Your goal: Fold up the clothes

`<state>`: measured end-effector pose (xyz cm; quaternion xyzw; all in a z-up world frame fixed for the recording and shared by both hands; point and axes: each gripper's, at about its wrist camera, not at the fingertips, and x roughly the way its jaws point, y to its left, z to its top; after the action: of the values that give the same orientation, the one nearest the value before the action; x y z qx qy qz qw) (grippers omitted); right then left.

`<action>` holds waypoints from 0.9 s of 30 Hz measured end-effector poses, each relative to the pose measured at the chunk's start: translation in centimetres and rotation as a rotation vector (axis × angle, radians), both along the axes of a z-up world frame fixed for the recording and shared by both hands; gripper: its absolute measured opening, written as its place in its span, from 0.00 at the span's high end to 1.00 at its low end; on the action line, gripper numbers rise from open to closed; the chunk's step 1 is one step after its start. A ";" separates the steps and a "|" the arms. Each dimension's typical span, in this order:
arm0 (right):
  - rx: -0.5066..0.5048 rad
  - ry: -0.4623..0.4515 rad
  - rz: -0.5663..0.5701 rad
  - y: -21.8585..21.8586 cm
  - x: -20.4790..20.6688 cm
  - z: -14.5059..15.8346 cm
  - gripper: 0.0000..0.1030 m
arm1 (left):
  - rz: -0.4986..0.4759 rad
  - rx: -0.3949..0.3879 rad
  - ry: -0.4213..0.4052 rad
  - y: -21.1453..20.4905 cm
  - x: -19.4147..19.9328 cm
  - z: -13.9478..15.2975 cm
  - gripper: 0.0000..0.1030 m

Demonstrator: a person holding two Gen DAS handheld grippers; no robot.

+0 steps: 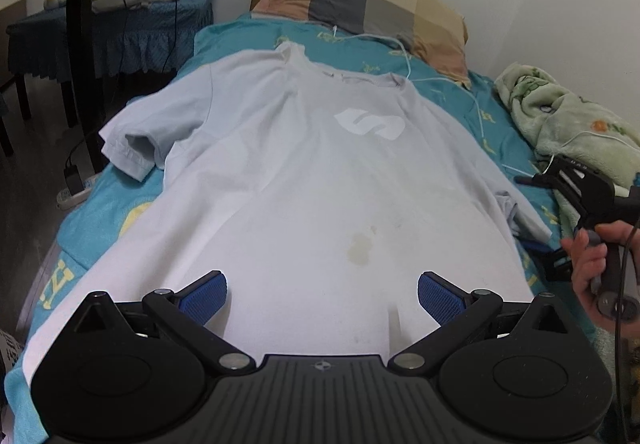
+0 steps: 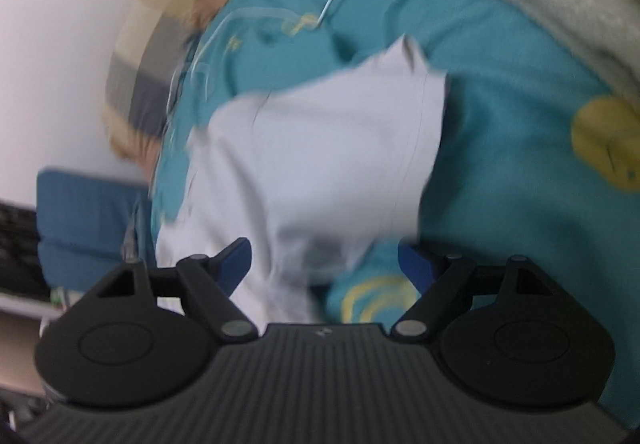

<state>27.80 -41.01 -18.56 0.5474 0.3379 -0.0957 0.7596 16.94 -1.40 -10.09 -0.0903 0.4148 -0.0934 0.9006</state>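
A pale grey T-shirt [image 1: 304, 164] with a white chest logo lies face up and flat on the bed, collar toward the pillow. It has a yellowish stain low on the front. My left gripper [image 1: 322, 298] hovers over the shirt's lower part, blue pads wide apart and nothing between them. At the shirt's right side a hand holds my right gripper [image 1: 528, 212], turned on its side by the right sleeve. The blurred right wrist view shows that sleeve [image 2: 328, 148] lying between and ahead of the right gripper [image 2: 324, 264], whose fingers stand apart and do not press on it.
The bed has a teal sheet [image 1: 248, 40] with yellow prints. A checked pillow [image 1: 372, 0] lies at its head, and a white cable [image 1: 404, 56] runs past the collar. A green fleece blanket [image 1: 568, 124] is bunched at the right. A blue-covered table [image 1: 120, 28] stands to the left.
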 end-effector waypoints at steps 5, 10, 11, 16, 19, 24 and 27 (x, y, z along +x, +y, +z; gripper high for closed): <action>-0.077 -0.052 -0.069 -2.2 2.6 -0.4 0.19 | 0.033 -0.044 0.024 1.0 0.8 -0.8 0.00; -0.269 -0.071 -0.040 -2.6 4.5 0.2 0.78 | 0.055 -0.077 0.008 1.5 1.5 -0.7 0.00; -0.312 -0.053 -0.032 -2.6 4.9 0.5 0.87 | 0.059 -0.082 0.007 1.7 1.7 -0.6 0.00; -0.532 -0.089 -0.021 -1.6 6.1 4.0 0.91 | 0.088 -0.103 -0.010 2.7 2.1 -0.3 0.00; -0.652 -0.155 -0.011 0.7 6.9 7.4 0.91 | 0.119 -0.124 -0.022 3.7 2.2 0.2 0.00; -0.888 -0.301 0.155 10.6 8.4 11.9 0.91 | 0.172 -0.162 -0.065 6.0 1.5 1.5 0.00; -0.966 -0.348 0.324 17.7 9.3 11.3 0.90 | 0.209 -0.172 -0.099 7.7 1.0 2.3 0.00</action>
<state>37.11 -23.26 -7.25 0.0843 0.2049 -0.0296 0.9747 17.95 6.30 -7.80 -0.2053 0.3484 -0.0386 0.9138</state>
